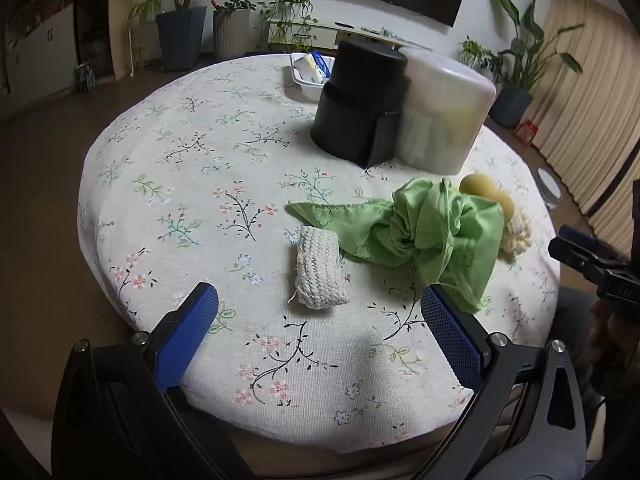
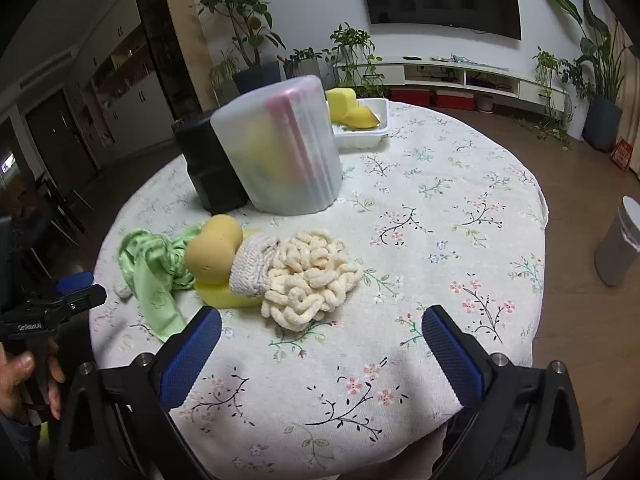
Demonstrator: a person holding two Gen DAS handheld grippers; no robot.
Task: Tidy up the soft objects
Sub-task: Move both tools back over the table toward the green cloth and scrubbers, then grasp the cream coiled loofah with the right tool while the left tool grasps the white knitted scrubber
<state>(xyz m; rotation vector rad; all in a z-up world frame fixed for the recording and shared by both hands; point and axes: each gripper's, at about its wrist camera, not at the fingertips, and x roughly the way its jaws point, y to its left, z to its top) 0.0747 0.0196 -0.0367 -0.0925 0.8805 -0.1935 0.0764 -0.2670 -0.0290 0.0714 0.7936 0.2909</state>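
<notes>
Left tongs: I am holding my left gripper with its blue pads wide apart and empty, hovering above the near edge of the table.
Right tongs: my right gripper is also gaping and carrying nothing.
Soft things: the small knitted pad is lying alone in front of my left pads. The green cloth is lying crumpled just beside it. The tan sponge, the flat yellow sponge, the knitted sleeve and the chunky cream yarn are resting in one heap, touching each other.
Containers: the black canister and the frosted bin are standing together behind the heap. The white tray is farther back, holding yellow sponges.
Risk, cloth: I am judging that the green cloth may drag its neighbours along, because its folds are lying against the heap.
Risk, yarn: its loose loops may snag on a pad and unravel.
Risk, knitted pad: closing too high may only pinch the tablecloth.
</notes>
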